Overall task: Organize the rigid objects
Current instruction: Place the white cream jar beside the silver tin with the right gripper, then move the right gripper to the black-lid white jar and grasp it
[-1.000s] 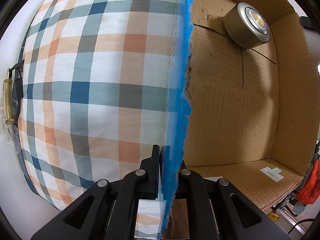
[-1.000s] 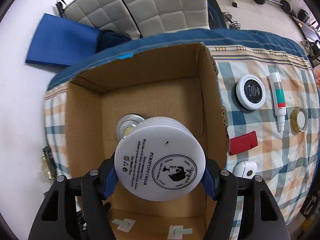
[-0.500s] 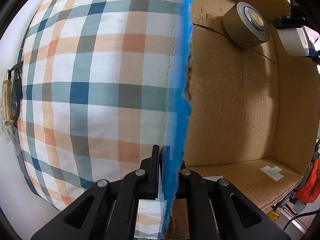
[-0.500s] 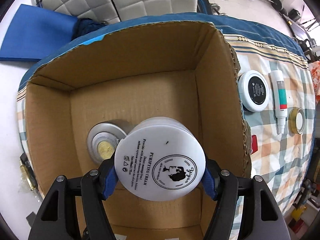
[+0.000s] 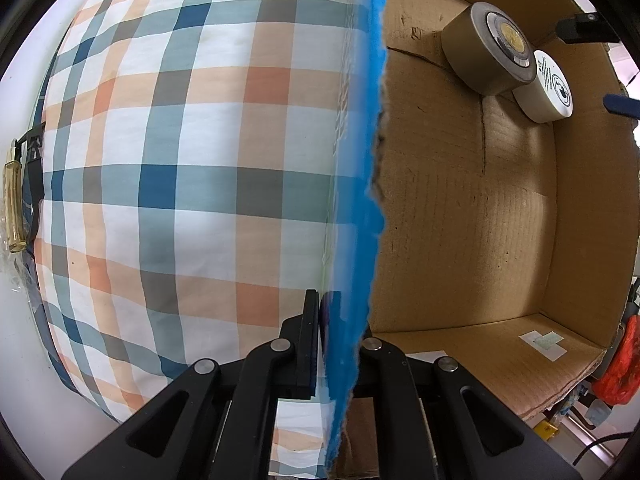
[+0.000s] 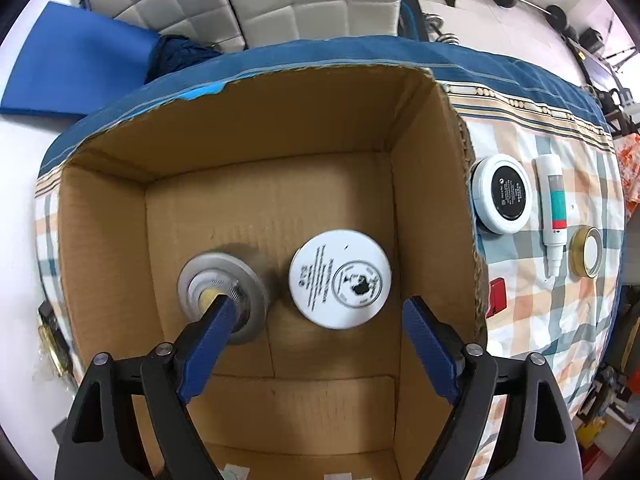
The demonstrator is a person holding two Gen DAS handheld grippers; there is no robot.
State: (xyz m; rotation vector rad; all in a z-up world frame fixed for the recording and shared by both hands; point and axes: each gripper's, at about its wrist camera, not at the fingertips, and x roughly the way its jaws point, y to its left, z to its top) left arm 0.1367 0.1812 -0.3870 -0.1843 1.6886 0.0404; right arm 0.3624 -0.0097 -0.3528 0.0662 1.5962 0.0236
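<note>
A cardboard box (image 6: pixel 432 184) stands on a checked cloth. On its floor lie a white cream jar (image 6: pixel 340 280) and a silver round tin (image 6: pixel 222 290), side by side; both also show in the left wrist view, the jar (image 5: pixel 546 88) and the tin (image 5: pixel 488 56). My right gripper (image 6: pixel 316 312) is open above the box, its blue fingers either side of the jar and clear of it. My left gripper (image 5: pixel 340 316) is shut on the box's blue-taped wall (image 5: pixel 360 200).
Right of the box on the cloth lie a white-and-black round jar (image 6: pixel 504 196), a white tube (image 6: pixel 554 208), a gold-rimmed lid (image 6: pixel 586 252) and a red item (image 6: pixel 496 296). Grey cushions and a blue mat (image 6: pixel 76 72) lie beyond the table.
My right gripper has opened and let go of the white cream jar, which now lies on the box floor beside the silver tin. The left gripper has not moved.
</note>
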